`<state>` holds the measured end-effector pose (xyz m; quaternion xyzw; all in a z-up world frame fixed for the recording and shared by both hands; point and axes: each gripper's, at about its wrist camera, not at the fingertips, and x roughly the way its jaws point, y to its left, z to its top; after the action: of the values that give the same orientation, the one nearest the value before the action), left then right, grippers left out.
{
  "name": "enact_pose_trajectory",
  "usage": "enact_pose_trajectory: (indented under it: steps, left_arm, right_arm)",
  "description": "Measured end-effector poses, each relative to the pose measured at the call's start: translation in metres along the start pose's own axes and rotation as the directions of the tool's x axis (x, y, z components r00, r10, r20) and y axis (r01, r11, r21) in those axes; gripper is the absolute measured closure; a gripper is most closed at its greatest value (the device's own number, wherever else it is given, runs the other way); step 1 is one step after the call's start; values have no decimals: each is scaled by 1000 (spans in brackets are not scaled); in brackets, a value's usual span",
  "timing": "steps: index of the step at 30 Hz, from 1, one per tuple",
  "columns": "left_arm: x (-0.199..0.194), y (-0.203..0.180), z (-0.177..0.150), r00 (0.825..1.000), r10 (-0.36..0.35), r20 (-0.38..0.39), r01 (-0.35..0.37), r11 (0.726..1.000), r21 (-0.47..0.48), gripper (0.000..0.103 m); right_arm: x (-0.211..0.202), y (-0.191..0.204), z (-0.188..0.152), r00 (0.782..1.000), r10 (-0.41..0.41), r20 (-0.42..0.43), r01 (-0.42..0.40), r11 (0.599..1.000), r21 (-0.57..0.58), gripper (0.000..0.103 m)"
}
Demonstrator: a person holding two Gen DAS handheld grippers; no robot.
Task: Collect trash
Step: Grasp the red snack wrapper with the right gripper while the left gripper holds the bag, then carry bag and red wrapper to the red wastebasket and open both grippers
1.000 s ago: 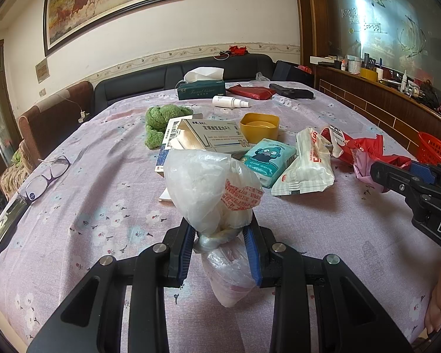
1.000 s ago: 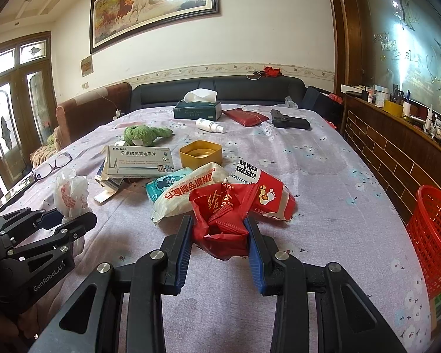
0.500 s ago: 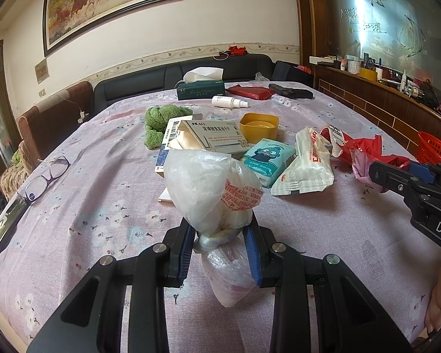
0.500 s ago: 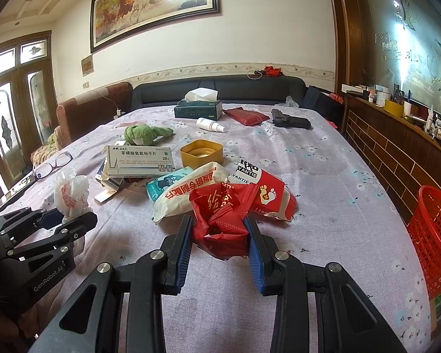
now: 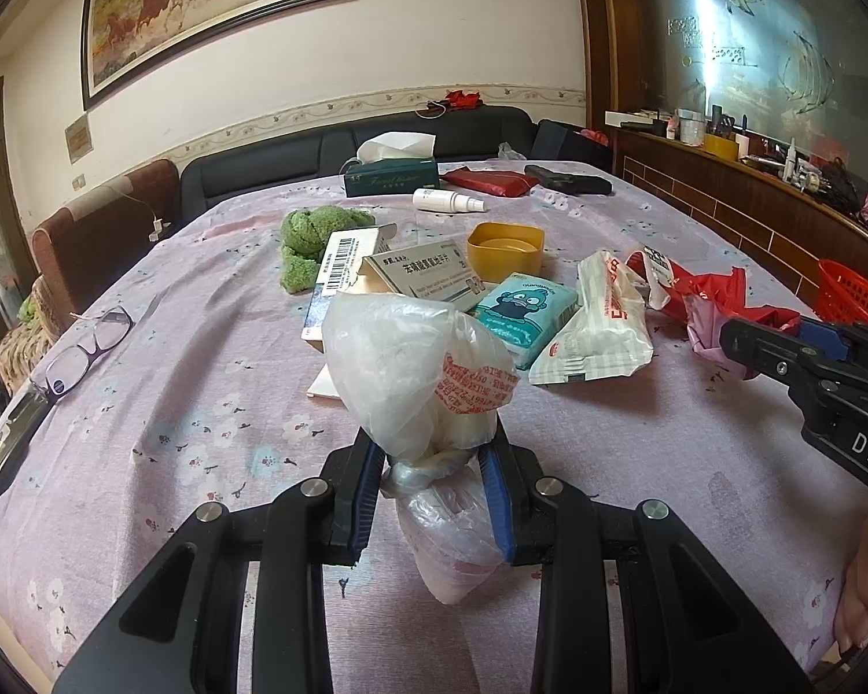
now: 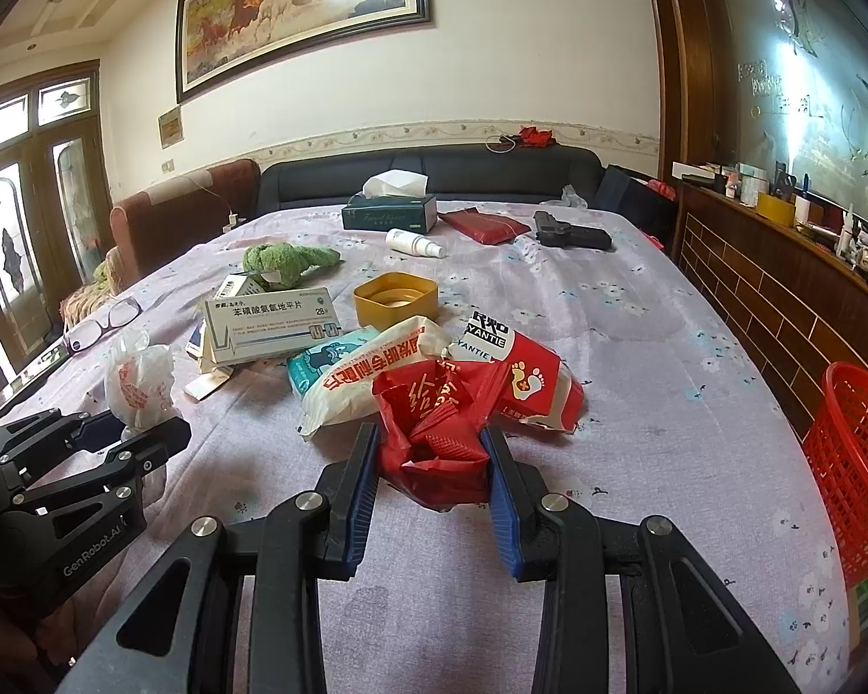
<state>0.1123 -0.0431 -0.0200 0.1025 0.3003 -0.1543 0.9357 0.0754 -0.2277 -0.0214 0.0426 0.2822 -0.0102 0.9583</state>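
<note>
Left gripper (image 5: 434,462) squeezes a white bag (image 5: 411,370) w/ red print. Right gripper (image 6: 431,457) squeezes a red bag (image 6: 434,434); "YANTIE" wrapper (image 6: 515,370) at 1 o'clock.

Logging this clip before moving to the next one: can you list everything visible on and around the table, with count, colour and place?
knotted plastic bag: 1, translucent white, near left, in left gripper
crumpled red wrapper: 1, red, near centre, in right gripper
red-and-white packet: 1, behind the wrapper
white snack bag: 1, white with red print, centre
tissue pack: 1, teal, centre
medicine boxes: a few, white, centre left
yellow container: 1, centre
green plush toy: 1, behind boxes
spray bottle: 1, white, far centre
tissue box: 1, dark green, far edge
red pouch: 1, far
toy pistol: 1, black, far right
glasses: 1, left edge
basket: 1, red, right of table
left gripper: shut
right gripper: shut
</note>
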Motion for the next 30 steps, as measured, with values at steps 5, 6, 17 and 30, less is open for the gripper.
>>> enact_pose_trajectory:
  steps: [5,6,17,30]
  left_arm:
    - [-3,2,-1,999,-37,14,37,999,-4,72]
    - [-4,2,-1,999,-45,18,45,999,0,72]
    - [-11,-14,13,986,-163,-37,163,987,-9,72]
    - [-26,-145,80,907,-406,-108,418,898,136,72]
  right_arm:
    - [0,0,0,1000,3,1,-3,1000,-1,65]
    - [0,0,0,1000,3,1,-3,1000,0,65]
    - [-11,-15,0,994,107,-29,-104,992,78,65]
    - [-97,-145,5,995,-34,91,1,940,341,65]
